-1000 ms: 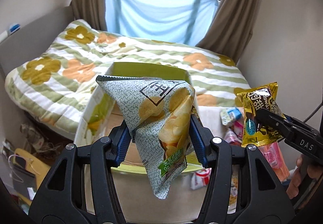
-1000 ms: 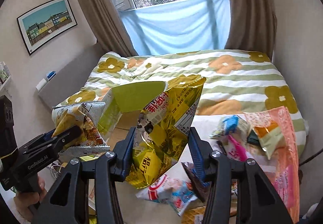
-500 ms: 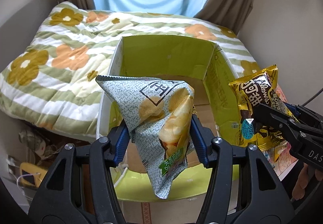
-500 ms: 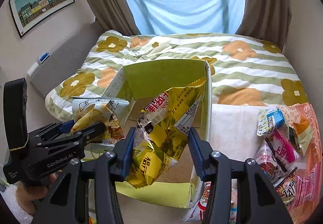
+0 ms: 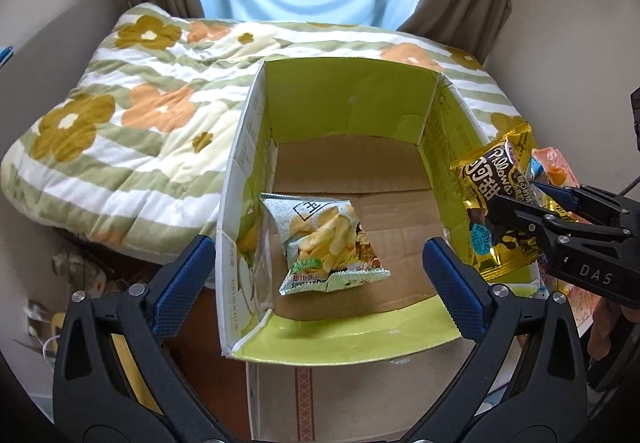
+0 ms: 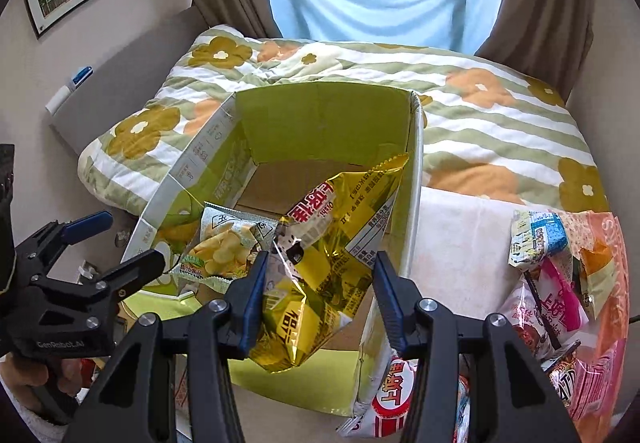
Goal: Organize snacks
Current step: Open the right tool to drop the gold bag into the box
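The left gripper [image 5: 318, 267] is spread wide and holds nothing. The chip bag [image 5: 329, 243] lies on the brown floor of the green box [image 5: 348, 99], near the wall at 9 o'clock.

The right gripper [image 6: 318, 295] has the gold bag [image 6: 324, 263] between its blue fingers [image 6: 252, 297]. In the right wrist view there is a gap by the finger at 3 o'clock, so I cannot tell if it is pinching or letting go. The gold bag hangs over the box, by the wall at 3 o'clock.

I think the job now is to put the gold bag in. To do it well, move it a bit toward 9 o'clock so it clears the wall, go low, then spread the fingers. Aim for the bare floor beside the chip bag, not on top of it.

More snacks [image 6: 548, 283] wait in a pile at 3 o'clock, outside the box.
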